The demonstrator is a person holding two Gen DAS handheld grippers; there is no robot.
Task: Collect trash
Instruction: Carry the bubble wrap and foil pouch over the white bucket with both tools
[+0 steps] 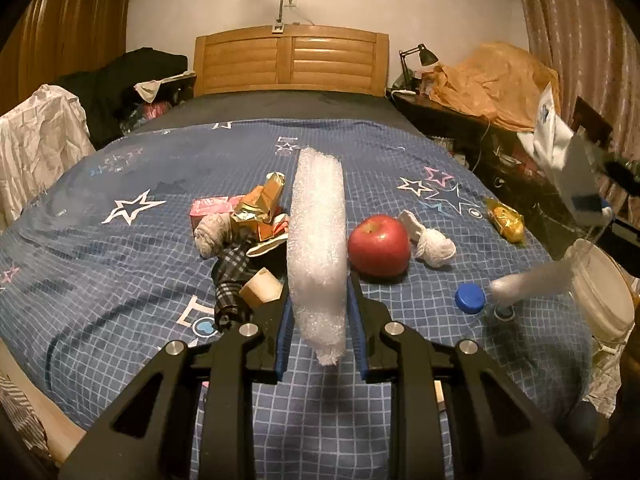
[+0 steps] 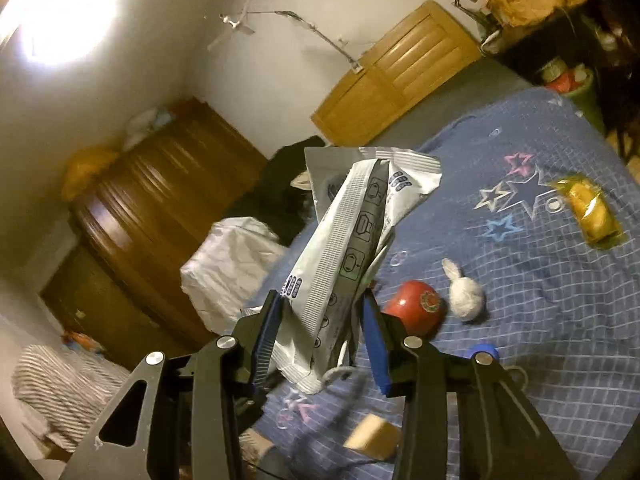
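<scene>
Left gripper point(image 1: 320, 300) clamps bubble wrap point(image 1: 318, 240); right gripper point(image 2: 320, 320) pinches packet point(image 2: 352, 248).

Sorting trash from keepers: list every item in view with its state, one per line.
left gripper: shut on the bubble wrap roll, held above the bed.
right gripper: shut on the crumpled silver wrapper.
apple: whole, lying on the bedspread.
blue cap: loose on the bedspread.
gold foil wrapper: crumpled, in the pile.
yellow snack packet: apparently sealed, lying flat.
white bucket: open.
</scene>
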